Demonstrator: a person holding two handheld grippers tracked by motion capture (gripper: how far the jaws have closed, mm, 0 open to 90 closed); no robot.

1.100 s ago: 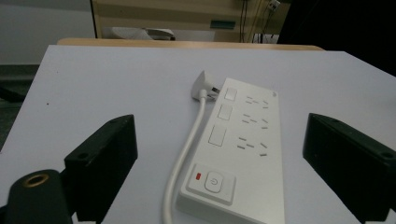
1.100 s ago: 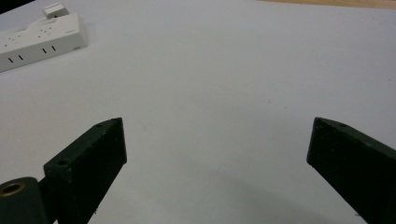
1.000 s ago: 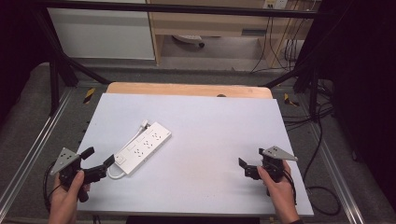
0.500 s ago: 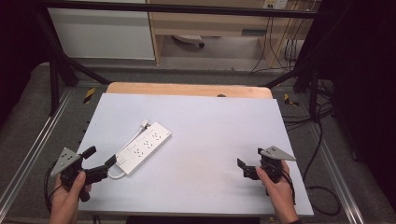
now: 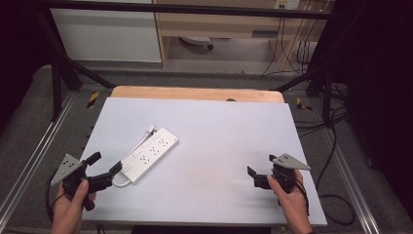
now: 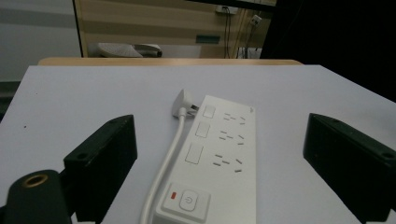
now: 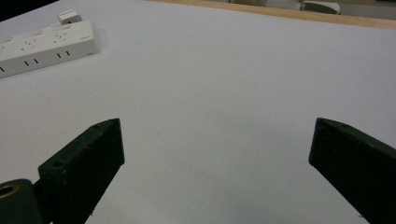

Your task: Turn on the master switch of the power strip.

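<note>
On the white counter (image 5: 219,131), the white power strip (image 5: 148,155) lies left of centre, its long axis running from 7 to 1 o'clock. The left tongs (image 5: 105,167) sit at its 7 o'clock end, spread wide and holding nothing. The left gripper view adds what the high view blurs: the strip's power button with a red mark (image 6: 186,201), and the plug (image 6: 183,103) resting against the strip's left edge, its cord (image 6: 164,161) running alongside. The right tongs (image 5: 258,171) hover at 5 o'clock, well apart from the strip, jaws spread and empty.
</note>
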